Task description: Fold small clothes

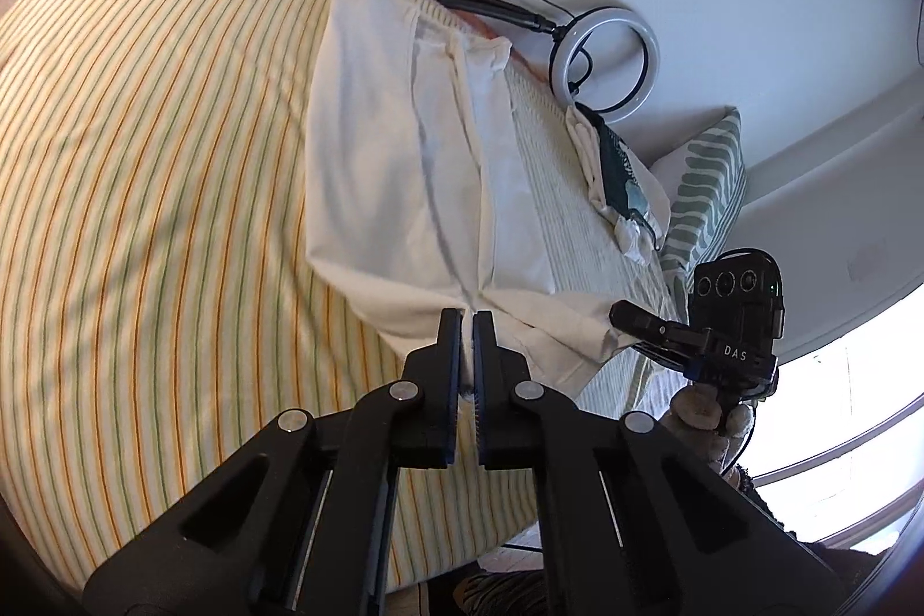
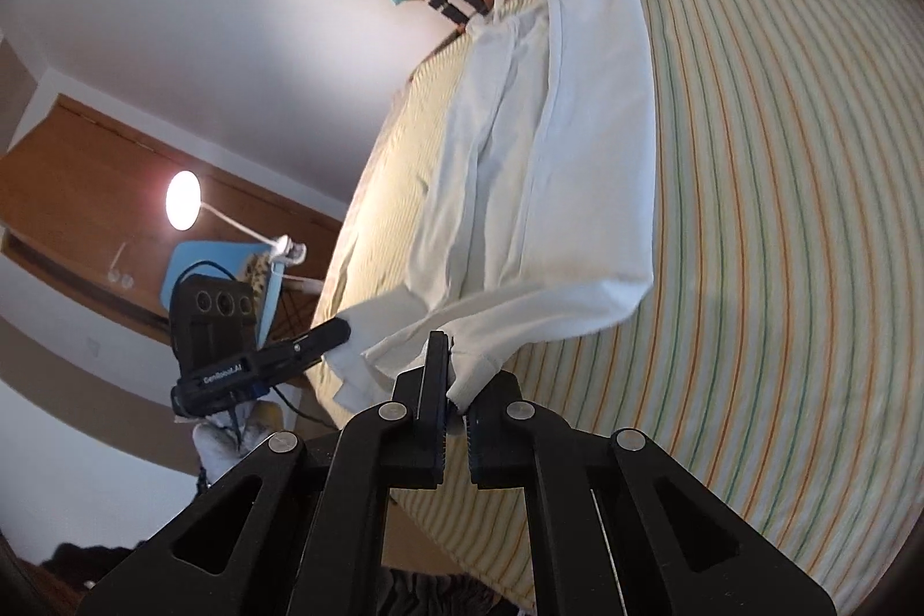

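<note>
A pair of white shorts (image 1: 404, 165) lies spread on the striped bed sheet (image 1: 144, 183), its waistband with drawstring toward the far edge of the bed. My left gripper (image 1: 468, 321) is shut on the near hem of one leg. My right gripper (image 2: 456, 356) is shut on the near hem of the other leg; the shorts also show in the right wrist view (image 2: 548, 154). Each gripper shows in the other's view, the right one (image 1: 629, 316) and the left one (image 2: 338, 327), both holding the near edge slightly lifted off the sheet.
A ring light (image 1: 606, 56) on a dark arm stands by the white wall. A green patterned pillow (image 1: 704, 189) and folded clothes (image 1: 618, 177) lie at the bed's end. A lit lamp (image 2: 183, 200), blue chair (image 2: 231, 264) and wooden furniture stand beyond the bed.
</note>
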A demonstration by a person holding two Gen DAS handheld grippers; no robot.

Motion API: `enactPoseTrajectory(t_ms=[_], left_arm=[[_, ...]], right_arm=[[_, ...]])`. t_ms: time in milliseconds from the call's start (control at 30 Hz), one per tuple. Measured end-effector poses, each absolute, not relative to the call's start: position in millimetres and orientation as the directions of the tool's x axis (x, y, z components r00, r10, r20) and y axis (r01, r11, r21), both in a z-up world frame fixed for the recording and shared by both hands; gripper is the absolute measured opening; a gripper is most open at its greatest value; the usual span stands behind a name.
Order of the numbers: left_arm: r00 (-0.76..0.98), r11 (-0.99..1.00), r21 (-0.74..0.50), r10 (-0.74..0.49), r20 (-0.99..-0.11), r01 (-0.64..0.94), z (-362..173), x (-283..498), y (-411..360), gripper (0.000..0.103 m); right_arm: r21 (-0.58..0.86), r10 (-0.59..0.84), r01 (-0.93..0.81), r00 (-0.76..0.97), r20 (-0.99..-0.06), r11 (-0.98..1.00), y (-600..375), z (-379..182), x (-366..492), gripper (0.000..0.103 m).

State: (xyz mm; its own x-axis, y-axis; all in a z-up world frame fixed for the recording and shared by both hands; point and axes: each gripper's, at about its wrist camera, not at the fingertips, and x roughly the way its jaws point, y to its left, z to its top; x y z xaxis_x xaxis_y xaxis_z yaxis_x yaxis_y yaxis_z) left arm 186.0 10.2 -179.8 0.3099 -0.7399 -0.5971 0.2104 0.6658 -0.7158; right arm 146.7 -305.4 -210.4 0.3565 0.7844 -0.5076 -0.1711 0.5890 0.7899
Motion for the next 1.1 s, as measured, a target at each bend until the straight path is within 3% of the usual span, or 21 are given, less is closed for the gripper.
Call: enactPoseTrajectory(t_ms=[367,467,500,533,567,600,667,767,933,1100], left_arm=[[0.352,0.702,-0.685,-0.703,-0.619,0.197,-179,254,6,0.002],[0.389,0.739,-0.652,-0.658,-0.645,0.168,-182,267,9,0.002],[0.391,0.747,-0.645,-0.648,-0.654,0.158,-184,272,11,0.006],[0.391,0.744,-0.651,-0.649,-0.653,0.147,-186,275,14,0.013],[0.395,0.737,-0.662,-0.653,-0.646,0.135,-187,277,17,0.029],[0.413,0.737,-0.664,-0.648,-0.639,0.127,-187,277,22,0.038],[0.449,0.748,-0.648,-0.632,-0.632,0.140,-183,274,28,0.039],[0.462,0.774,-0.609,-0.610,-0.644,0.172,-183,265,27,0.039],[0.416,0.821,-0.507,-0.571,-0.708,0.264,-195,252,5,0.039],[0.428,0.868,-0.376,-0.489,-0.760,0.324,-204,244,-21,0.037]], right_arm=[[0.780,0.748,-0.086,0.365,-0.555,0.620,-300,-219,219,0.004],[0.767,0.733,-0.053,0.344,-0.587,0.639,-300,-230,233,0.008],[0.763,0.726,-0.036,0.341,-0.598,0.646,-302,-233,237,0.008],[0.767,0.728,-0.022,0.331,-0.600,0.642,-305,-237,240,0.011],[0.777,0.738,-0.014,0.326,-0.591,0.629,-308,-239,243,0.025],[0.780,0.738,-0.009,0.331,-0.589,0.626,-311,-239,244,0.040],[0.782,0.734,-0.020,0.359,-0.576,0.624,-319,-234,243,0.046],[0.771,0.725,-0.049,0.385,-0.572,0.635,-325,-224,239,0.046],[0.661,0.643,-0.112,0.398,-0.655,0.742,-318,-215,221,0.046],[0.561,0.584,-0.181,0.381,-0.717,0.808,-298,-219,205,0.035]])
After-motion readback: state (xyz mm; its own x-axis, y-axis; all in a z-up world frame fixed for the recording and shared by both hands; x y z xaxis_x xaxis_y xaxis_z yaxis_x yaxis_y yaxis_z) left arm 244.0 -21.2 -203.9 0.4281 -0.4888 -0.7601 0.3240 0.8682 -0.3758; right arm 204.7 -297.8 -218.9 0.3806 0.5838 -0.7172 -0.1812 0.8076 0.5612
